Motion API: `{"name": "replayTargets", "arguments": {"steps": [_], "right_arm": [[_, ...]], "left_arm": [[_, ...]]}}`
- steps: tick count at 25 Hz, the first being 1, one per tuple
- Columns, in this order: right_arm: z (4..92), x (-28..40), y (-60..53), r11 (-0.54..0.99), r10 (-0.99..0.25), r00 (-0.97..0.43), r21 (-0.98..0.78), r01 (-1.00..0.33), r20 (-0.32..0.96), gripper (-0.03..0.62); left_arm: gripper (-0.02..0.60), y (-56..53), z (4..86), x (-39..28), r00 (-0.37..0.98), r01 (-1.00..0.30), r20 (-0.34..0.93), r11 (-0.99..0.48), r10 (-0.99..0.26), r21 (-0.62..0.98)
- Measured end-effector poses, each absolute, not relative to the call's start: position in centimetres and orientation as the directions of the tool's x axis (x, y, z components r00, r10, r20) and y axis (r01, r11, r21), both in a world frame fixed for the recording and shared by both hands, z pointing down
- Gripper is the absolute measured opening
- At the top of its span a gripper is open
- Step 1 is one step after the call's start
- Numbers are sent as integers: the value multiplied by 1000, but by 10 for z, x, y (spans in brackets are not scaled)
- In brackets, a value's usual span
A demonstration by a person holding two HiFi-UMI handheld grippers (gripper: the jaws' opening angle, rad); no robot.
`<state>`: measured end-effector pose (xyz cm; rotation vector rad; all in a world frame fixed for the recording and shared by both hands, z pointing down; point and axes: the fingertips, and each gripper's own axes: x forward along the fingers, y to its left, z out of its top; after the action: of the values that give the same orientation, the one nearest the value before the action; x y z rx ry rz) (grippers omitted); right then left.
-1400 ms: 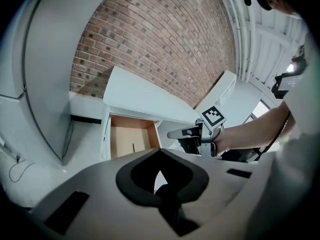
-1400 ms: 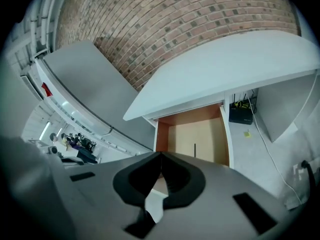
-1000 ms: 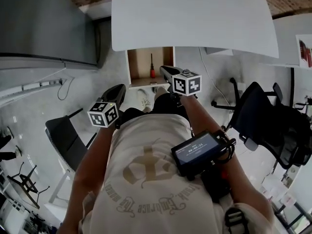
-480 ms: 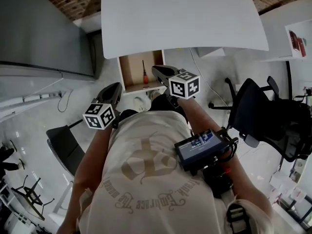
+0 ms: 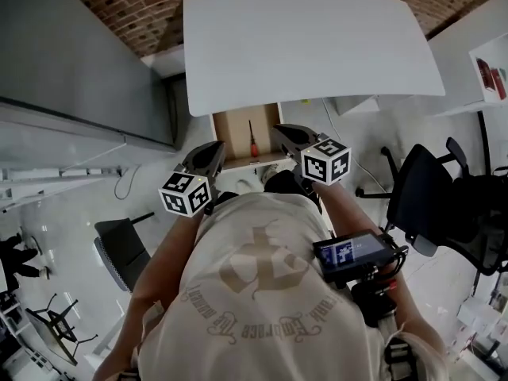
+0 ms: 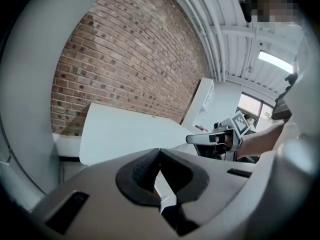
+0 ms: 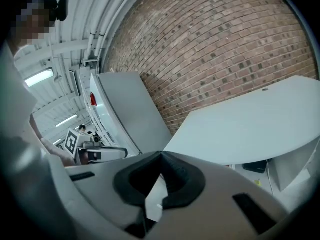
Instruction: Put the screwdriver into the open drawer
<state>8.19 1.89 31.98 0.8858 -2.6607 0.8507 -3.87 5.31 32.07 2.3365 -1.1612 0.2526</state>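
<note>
Screwdriver (image 5: 252,141) is seen lying inside the open drawer (image 5: 232,129), red handle toward the person, shaft pointed to the back. Nothing else is made out in the drawer, which is pulled out from under the white tabletop (image 5: 309,46). Placement is judged done. Left tool (image 5: 214,149) and right tool (image 5: 281,130) are held near the drawer's front corners, both pinched together with nothing between the pads. A clean retreat is called for: both tools should be drawn straight away from the drawer front, so that it is not bumped and the screwdriver is not set rolling.
</note>
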Motion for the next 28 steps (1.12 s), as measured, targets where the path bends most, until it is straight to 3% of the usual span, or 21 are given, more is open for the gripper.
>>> {"name": "replayTargets", "arguments": {"steps": [15, 28], "right_arm": [[311, 111, 57, 645, -534, -766, -412, -643, 359, 21], [314, 96, 65, 663, -521, -776, -405, -630, 356, 21]], "left_arm": [[20, 69, 303, -28, 658, -752, 348, -566, -668, 337], [20, 80, 310, -38, 645, -763, 351, -547, -679, 344]]}}
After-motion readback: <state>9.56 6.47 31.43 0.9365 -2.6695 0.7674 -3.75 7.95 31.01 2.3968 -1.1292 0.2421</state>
